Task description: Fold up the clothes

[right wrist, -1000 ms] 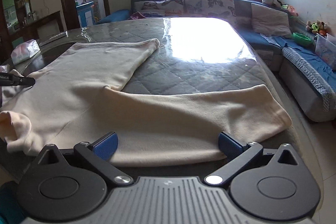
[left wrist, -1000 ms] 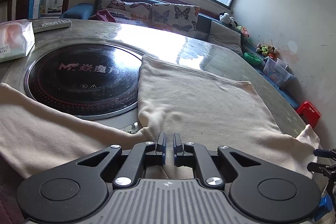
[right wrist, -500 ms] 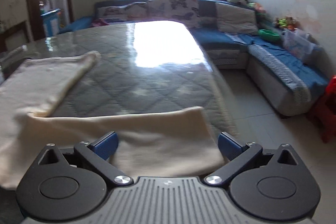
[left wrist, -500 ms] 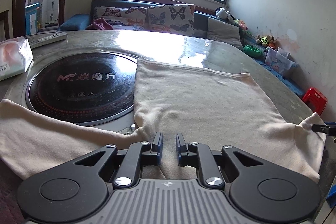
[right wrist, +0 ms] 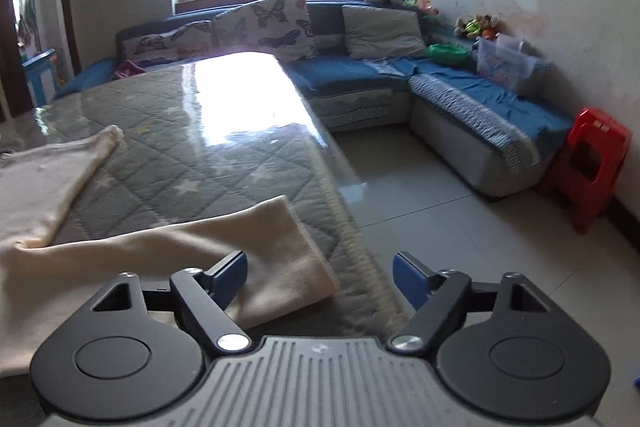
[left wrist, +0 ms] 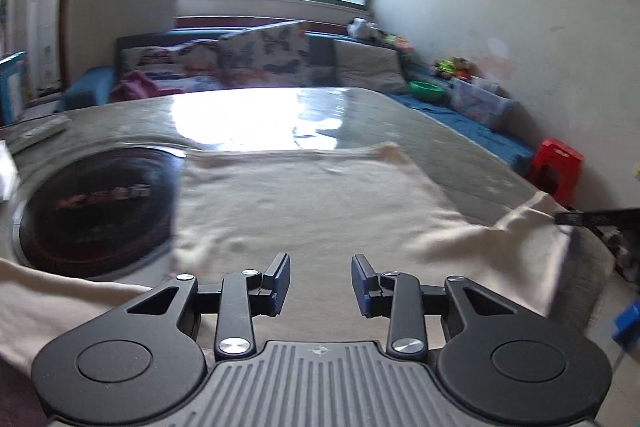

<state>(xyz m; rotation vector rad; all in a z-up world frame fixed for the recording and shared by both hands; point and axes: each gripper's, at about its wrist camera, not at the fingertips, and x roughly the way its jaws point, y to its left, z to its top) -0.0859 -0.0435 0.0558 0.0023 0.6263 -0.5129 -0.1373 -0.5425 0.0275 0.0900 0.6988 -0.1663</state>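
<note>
Hovering both grippers, fingers parted and gripping nothing, above the cream garment (left wrist: 312,203) spread flat on the worktop (right wrist: 224,147); right gripper (right wrist: 320,273) overhangs its lower-frame sleeve end, probably to pinch it.

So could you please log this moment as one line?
left gripper open over shirt | right gripper open by sleeve

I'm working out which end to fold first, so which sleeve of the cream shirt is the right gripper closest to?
The sleeve lying along the near table edge: its cuff end sits just ahead of the open right gripper. The other sleeve trails off past the black round hob.
</note>
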